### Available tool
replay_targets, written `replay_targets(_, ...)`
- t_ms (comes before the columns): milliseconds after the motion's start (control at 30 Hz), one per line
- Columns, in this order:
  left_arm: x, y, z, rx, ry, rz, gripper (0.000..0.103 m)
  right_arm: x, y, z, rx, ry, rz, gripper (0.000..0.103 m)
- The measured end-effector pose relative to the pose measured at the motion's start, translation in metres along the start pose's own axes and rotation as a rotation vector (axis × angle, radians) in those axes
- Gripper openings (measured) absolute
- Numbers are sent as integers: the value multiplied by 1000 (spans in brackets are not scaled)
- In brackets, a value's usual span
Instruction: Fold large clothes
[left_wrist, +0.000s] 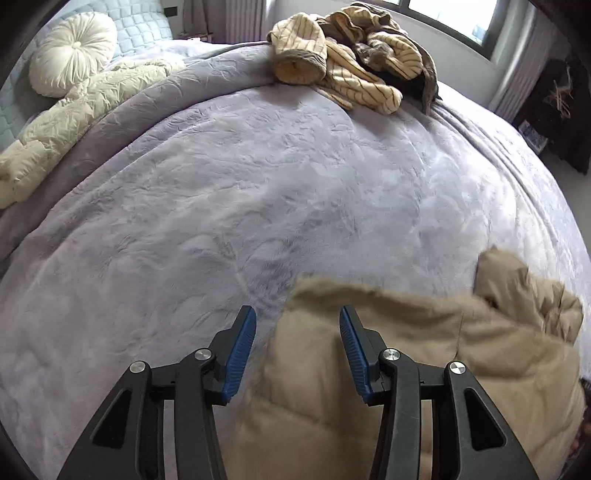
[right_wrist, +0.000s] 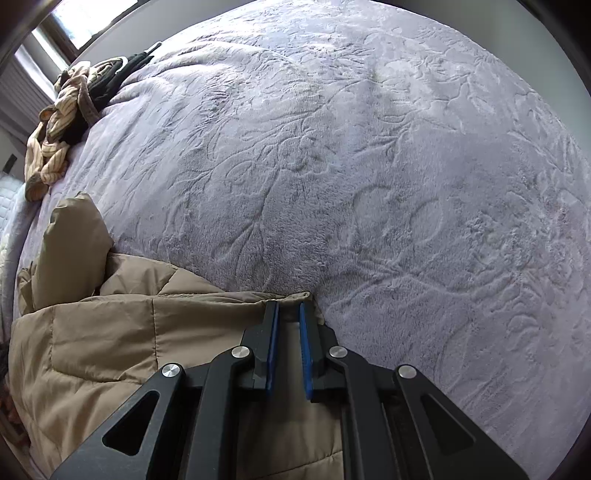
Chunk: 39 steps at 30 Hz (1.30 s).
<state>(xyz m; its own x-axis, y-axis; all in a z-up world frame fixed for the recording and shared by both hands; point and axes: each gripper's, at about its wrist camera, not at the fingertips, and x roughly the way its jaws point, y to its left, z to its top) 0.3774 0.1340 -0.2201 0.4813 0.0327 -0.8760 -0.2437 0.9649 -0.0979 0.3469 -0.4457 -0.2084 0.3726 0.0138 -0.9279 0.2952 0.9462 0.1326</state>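
A tan quilted puffer jacket (left_wrist: 424, 343) lies on the lilac bed cover (left_wrist: 258, 184) at the near edge. My left gripper (left_wrist: 297, 317) is open and empty, hovering over the jacket's left edge. In the right wrist view the jacket (right_wrist: 110, 332) fills the lower left. My right gripper (right_wrist: 288, 308) is shut on the jacket's corner edge, which sits pinched between the blue pads (right_wrist: 304, 339).
A heap of striped cream-and-brown clothes (left_wrist: 351, 55) lies at the bed's far side; it also shows in the right wrist view (right_wrist: 62, 122). A cream puffer garment (left_wrist: 74, 122) and a round white cushion (left_wrist: 72, 53) lie at the left. A window (left_wrist: 461, 18) is behind.
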Motion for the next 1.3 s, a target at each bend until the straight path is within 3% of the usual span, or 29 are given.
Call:
replay_targets(67,17,-4,-6,40,42,46,49,0,2,0,-1,-6,-3,10)
replay_targets(167,39,0,-2,-1,85,66,52,-5,5,0,-2,-12,-18,13)
replay_targets(300,26,11,4,-50,88,87,55,-22,9,4,7,-24,-43,17)
replay_targets(367,10,13,3,-22,80,94,55,-37,7,3,38,-43,-27,28)
replay_targets(433,-9,13,-2,12,74,94,55,-54,6,-2,65,-67,0,49)
replay_targets(567,-47,10,-19,66,82,56,55,-86,11,-20,53,-88,44,50)
replay_targets(667,-73,6,-40,75,106,8,55,-111,14,-45,47,-89,76,58)
replay_targets(933,-115,-9,-100,97,178,-79,55,-148,15,-116,129,-16,173,67)
replay_targets(967,-119,-11,-108,109,185,-84,71,-150,16,-123,131,-6,182,68)
replay_targets(1033,-127,-13,-119,117,177,-84,89,-154,18,-138,138,15,202,71)
replay_targets(1300,-141,-10,-150,110,206,-90,89,-156,28,-186,168,75,238,72)
